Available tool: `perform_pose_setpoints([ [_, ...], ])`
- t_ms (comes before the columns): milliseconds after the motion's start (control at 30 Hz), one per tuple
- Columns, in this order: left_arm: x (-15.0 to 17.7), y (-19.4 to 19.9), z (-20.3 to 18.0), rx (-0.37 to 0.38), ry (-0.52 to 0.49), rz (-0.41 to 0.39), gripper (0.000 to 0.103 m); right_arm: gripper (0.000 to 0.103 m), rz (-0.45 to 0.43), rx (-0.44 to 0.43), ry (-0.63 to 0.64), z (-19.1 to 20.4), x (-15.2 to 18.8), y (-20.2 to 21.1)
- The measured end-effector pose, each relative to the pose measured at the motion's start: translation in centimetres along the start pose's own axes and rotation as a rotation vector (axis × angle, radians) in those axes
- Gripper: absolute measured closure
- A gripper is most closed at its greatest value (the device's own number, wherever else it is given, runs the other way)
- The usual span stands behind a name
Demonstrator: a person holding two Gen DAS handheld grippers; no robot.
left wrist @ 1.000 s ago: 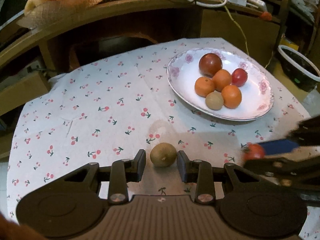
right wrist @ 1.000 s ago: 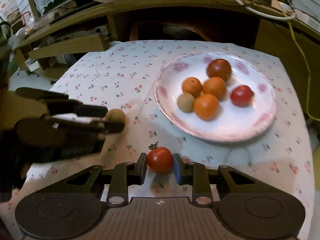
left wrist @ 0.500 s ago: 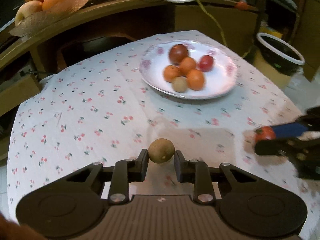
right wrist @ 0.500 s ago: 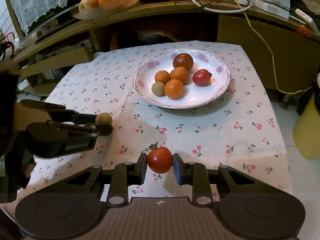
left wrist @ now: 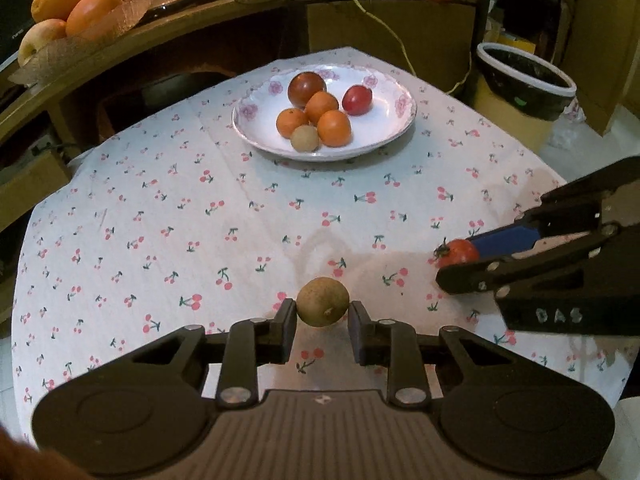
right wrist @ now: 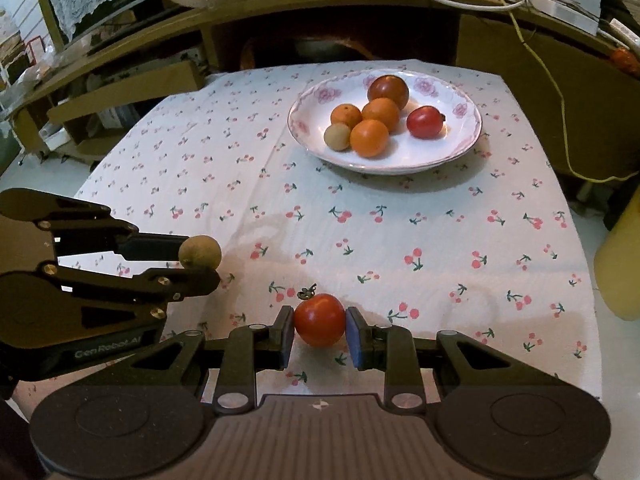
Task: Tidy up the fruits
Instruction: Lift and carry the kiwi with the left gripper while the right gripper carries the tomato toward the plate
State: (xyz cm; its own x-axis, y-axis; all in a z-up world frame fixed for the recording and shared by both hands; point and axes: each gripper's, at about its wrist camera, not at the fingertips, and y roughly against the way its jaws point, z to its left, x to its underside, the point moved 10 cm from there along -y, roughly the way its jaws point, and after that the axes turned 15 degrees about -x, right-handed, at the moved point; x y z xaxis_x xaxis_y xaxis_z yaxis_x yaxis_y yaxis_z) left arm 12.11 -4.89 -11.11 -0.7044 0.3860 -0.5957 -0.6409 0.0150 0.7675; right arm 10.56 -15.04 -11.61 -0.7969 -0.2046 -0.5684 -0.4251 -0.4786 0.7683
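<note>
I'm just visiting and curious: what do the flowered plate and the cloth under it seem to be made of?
The plate looks like glazed ceramic or porcelain: a glossy white surface with highlights, pink flower prints and a thin scalloped rim. The tablecloth looks like thin woven fabric, perhaps cotton: matte, printed with small cherries, showing fold creases and draping over the table's edge. Neither can be confirmed by sight alone.

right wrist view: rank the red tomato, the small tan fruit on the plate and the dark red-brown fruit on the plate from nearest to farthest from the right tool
1. The red tomato, clamped in the right tool.
2. The small tan fruit, at the plate's near left side.
3. The dark red-brown fruit, at the plate's far side.
</note>
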Motion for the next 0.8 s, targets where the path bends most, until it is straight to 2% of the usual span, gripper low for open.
perform_pose_setpoints([
  [333,0.5,0.0,-0.3,-0.001,-0.031,-0.010,0.068,0.073,0.004,-0.014,-0.001,-0.6,0.4,0.1],
  [467,0.3,0.3,-0.3,0.002,-0.034,-0.021,0.062,0.064,0.008,-0.023,0.007,-0.5,0.6,0.3],
  [600,-0.1,0.6,0.4,0.000,-0.010,-0.030,0.058,0.060,-0.007,-0.025,0.016,-0.5,0.6,0.7],
  [800,-0.5,0.0,1.2,-0.002,0.023,-0.033,0.057,0.060,-0.033,-0.029,0.011,-0.6,-0.1,0.6],
])
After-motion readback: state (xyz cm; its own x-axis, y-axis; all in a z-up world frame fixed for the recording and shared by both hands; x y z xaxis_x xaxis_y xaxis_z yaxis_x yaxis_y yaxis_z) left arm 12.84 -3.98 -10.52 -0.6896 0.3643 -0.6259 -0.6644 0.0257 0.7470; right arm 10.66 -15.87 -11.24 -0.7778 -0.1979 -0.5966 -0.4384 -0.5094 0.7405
